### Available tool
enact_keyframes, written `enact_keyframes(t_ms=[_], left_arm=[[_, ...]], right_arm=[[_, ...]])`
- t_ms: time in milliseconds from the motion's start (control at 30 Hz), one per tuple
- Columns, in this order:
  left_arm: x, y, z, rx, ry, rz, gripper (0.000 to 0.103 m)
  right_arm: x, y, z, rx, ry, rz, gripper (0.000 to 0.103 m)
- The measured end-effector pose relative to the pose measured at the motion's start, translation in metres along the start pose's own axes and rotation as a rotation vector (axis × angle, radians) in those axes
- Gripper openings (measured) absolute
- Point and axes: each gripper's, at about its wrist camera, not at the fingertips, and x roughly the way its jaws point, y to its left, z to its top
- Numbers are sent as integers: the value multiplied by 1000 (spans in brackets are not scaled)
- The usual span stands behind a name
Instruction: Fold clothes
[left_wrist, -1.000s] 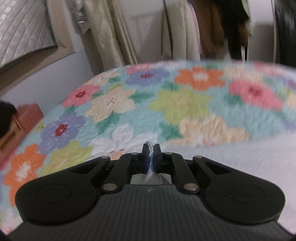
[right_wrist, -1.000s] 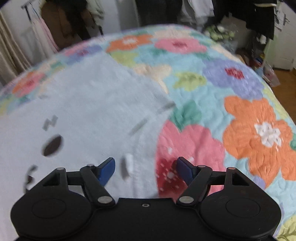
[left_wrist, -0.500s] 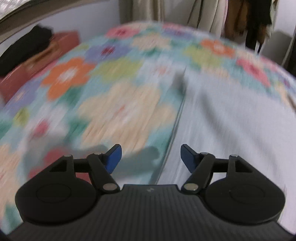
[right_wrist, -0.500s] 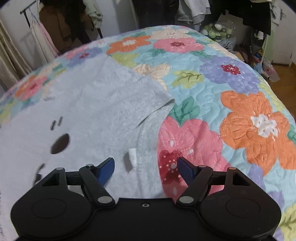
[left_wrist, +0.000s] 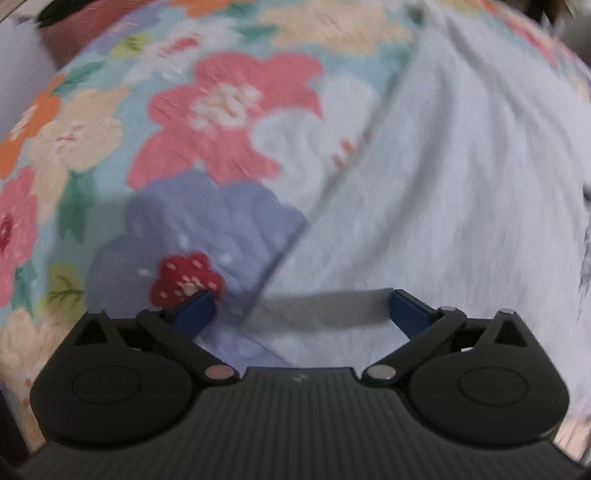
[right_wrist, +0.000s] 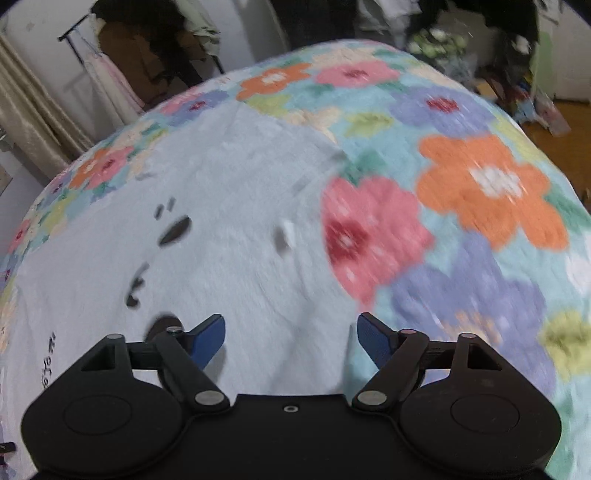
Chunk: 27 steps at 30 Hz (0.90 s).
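Left gripper (left_wrist: 299, 310): jaws at full spread, just been opening, nothing between the pads. They straddle the side edge of the grey T-shirt (left_wrist: 443, 177); left pad sits over the floral quilt (left_wrist: 221, 103), right pad over the shirt. Frame is motion-blurred, so contact with fabric can't be confirmed.

Right gripper (right_wrist: 290, 338): jaws wide, opened slightly further, empty. Both pads hover over the shirt's opposite edge, right pad at the cloth/quilt border. A small white tag (right_wrist: 288, 232) sits on the fabric ahead; dark printed marks (right_wrist: 175, 229) off to the left.

Shirt lies flat, spread on the quilt, the bed under it. Clothes rack (right_wrist: 122, 62) behind, irrelevant.

Handling, my read: thin knit, light, fully limp, zero stiffness. It'll drape and sag from any grip point, and a single pinch will drag the rest along the quilt. Quilt is textured, so likely some friction; lift before moving sideways. Not fragile, not slippery.

Grip points: pinch at hem or side seam, where cloth is doubled and the pads bite better. Take one layer edge per gripper, symmetric points, so the fold line stays straight.
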Motion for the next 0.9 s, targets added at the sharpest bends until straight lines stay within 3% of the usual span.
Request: enact_keyframes(t_ms=[67,100,133,233,333,400,433,467,500,533,567,700,900], left_arm=[[-1,-5,-4,67,-39,3,101],[-3,-6,-5,82,-56,-1,93],[-7,-6,-7,80,-71,-24,76],[-16,-14,-13,123,-109,-46,41],[-18,-29,-16,201,-129,6,36],[-20,-35,-16,239,-128,34,36],[-22,-36,-15,250,-130,42,33],[-23,-33,-15,254,-131,47,30],[-23,-31,-17,254,-129,57,25],[-24,-28,-19,253,-122,77,23],[-24,-25,-20,242,-116,79,23],[-23,-19,-21,208,-101,73,23],[-21,-21,-19,216,-110,85,25]], right_arm=[[-3,-17,-6,87,35,-30,84],[-5,-20,-5,114,34,-17,84],[-6,-24,-3,140,32,-3,84],[2,-21,0,141,63,10,84],[39,-6,-3,29,170,-32,83],[55,8,-8,-91,199,-114,71],[52,14,-10,-130,184,-120,62],[45,17,-11,-158,171,-125,32],[37,20,-12,-185,159,-129,15],[30,23,-12,-213,146,-134,13],[22,26,-13,-241,133,-138,3],[-4,27,-15,-315,73,-270,1],[17,24,-15,-301,127,-338,1]])
